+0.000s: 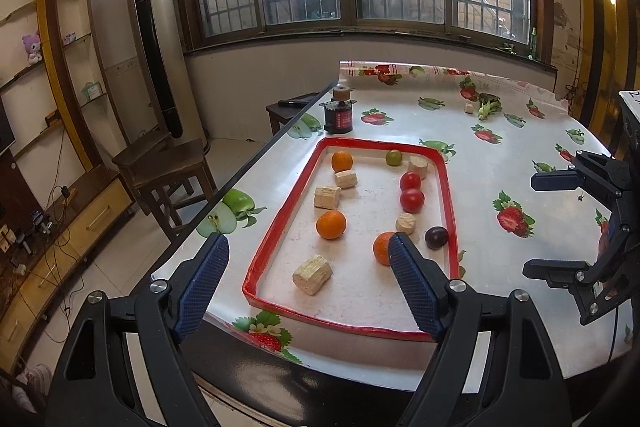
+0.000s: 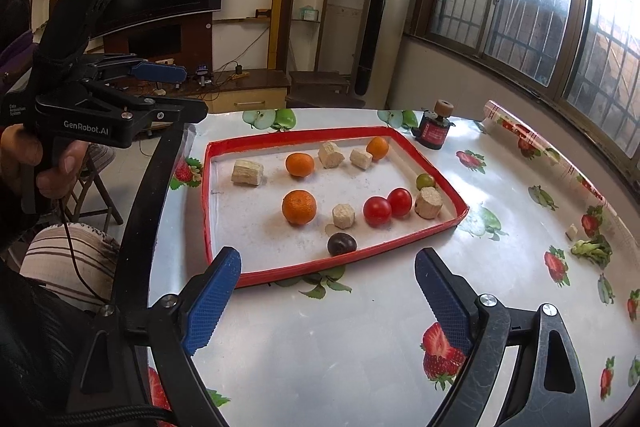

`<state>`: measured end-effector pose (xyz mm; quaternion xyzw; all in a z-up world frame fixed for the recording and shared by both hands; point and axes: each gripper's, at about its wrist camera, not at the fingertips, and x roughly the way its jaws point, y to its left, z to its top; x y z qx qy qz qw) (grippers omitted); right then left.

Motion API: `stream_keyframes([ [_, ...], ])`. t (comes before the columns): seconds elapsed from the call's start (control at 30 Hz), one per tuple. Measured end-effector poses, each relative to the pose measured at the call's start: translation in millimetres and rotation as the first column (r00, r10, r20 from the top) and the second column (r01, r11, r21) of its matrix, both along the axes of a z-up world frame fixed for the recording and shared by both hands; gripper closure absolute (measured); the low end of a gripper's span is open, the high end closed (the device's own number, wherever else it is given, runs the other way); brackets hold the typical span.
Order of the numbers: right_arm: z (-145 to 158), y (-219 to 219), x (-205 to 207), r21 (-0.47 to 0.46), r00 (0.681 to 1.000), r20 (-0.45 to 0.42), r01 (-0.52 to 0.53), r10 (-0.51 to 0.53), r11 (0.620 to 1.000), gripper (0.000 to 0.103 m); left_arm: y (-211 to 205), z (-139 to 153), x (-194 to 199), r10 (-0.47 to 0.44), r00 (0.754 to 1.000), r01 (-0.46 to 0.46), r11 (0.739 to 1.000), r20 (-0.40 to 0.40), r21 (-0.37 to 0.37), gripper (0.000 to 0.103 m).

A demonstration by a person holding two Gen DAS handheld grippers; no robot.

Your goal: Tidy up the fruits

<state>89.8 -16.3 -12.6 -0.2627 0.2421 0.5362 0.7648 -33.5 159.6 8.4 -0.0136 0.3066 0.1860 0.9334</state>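
A red-rimmed tray lies on the table. It holds three oranges, two red tomatoes, a green fruit, a dark plum and several pale wooden chunks. My left gripper is open and empty above the tray's near end. It also shows in the right wrist view, at the left. My right gripper is open and empty, just in front of the tray's rim. It shows in the left wrist view at the right.
A dark jar with a cork lid stands beyond the tray. A green vegetable piece and a small pale chunk lie on the fruit-print tablecloth. A wooden stool stands left of the table.
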Motion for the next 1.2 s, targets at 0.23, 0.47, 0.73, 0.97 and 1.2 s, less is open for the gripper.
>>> stream_keyframes([
  [0.23, 5.2, -13.5, -12.0, 0.055, 0.999, 0.033, 0.014, -0.016, 0.998, 0.011, -10.7, 7.7, -12.5, -0.015, 0.999, 0.014, 0.999, 0.047, 0.033, 0.02],
  [0.47, 5.8, -21.4, -16.1, 0.078, 0.999, 0.025, 0.023, -0.025, 0.997, 0.009, -20.5, 8.6, -13.6, -0.034, 0.998, 0.032, 0.998, 0.046, 0.055, 0.018],
  [0.73, 4.1, -24.7, -15.4, 0.08, 0.999, 0.016, 0.034, -0.036, 0.996, 0.009, -24.1, 4.2, -11.5, -0.028, 0.999, 0.026, 0.997, 0.025, 0.071, 0.018],
  [0.97, 1.7, -24.5, -13.2, 0.085, 0.999, 0.004, 0.038, -0.038, 0.996, 0.009, -20.4, -0.4, -9.2, -0.029, 1.0, 0.029, 0.998, 0.01, 0.049, 0.019],
  [1.2, -1.5, -21.7, -11.1, 0.087, 0.999, -0.018, 0.038, -0.036, 0.996, 0.009, -21.2, -1.4, -8.0, -0.029, 1.0, 0.029, 0.998, 0.006, 0.058, 0.019],
])
